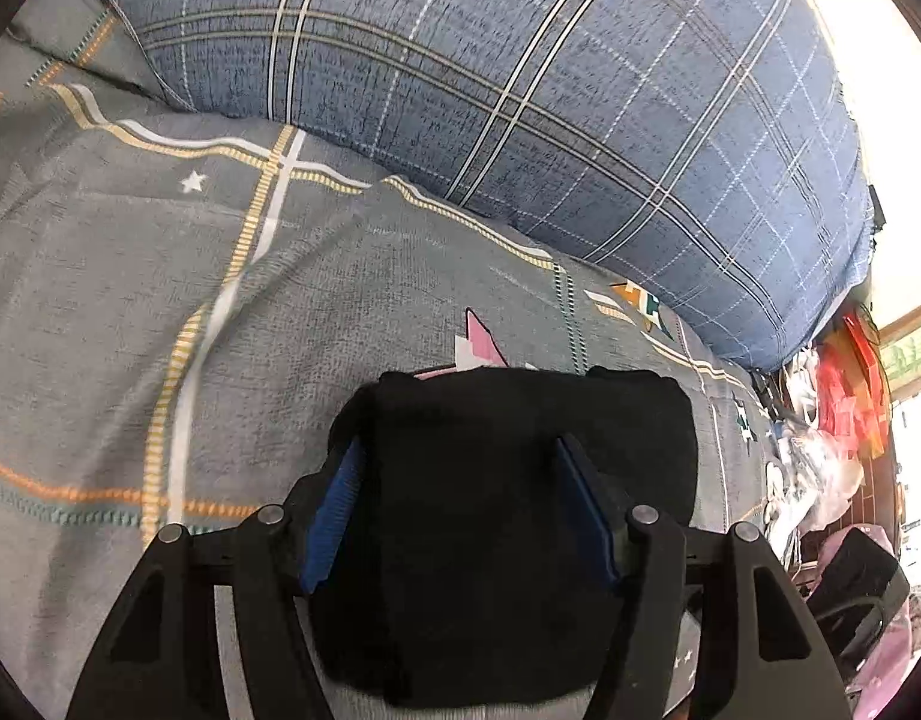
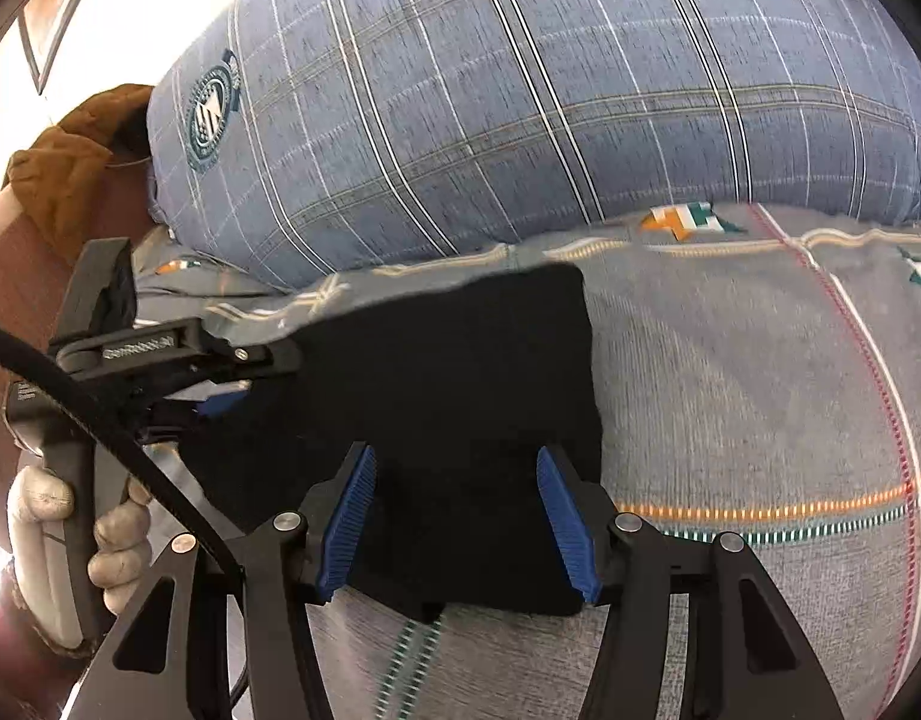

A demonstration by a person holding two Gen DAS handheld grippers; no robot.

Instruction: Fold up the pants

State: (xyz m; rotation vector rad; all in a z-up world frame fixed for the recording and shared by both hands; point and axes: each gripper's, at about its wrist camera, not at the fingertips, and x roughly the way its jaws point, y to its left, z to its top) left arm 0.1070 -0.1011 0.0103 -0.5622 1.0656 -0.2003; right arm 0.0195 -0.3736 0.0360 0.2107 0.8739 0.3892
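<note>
The black pants [image 1: 520, 414] lie as a compact rectangular bundle on the grey patterned bedsheet [image 1: 130, 300]. My left gripper [image 1: 460, 444] stands open over the bundle, blue pads apart, with black cloth filling the space between and beneath them. In the right wrist view the pants [image 2: 460, 348] lie flat with a square far corner. My right gripper [image 2: 455, 451] is open above their near edge, and its pads [image 2: 565, 516] stand clear of the cloth. The left gripper [image 2: 262, 378] reaches in over the bundle's left edge, held by a gloved hand [image 2: 118, 534].
A big blue plaid quilt [image 1: 520, 120] [image 2: 520, 90] is heaped just behind the pants. Plastic bags and clutter [image 1: 832, 420] sit past the bed's right edge. A brown jacket [image 2: 58, 168] lies at the far left. The sheet [image 2: 760, 390] stretches out to the right.
</note>
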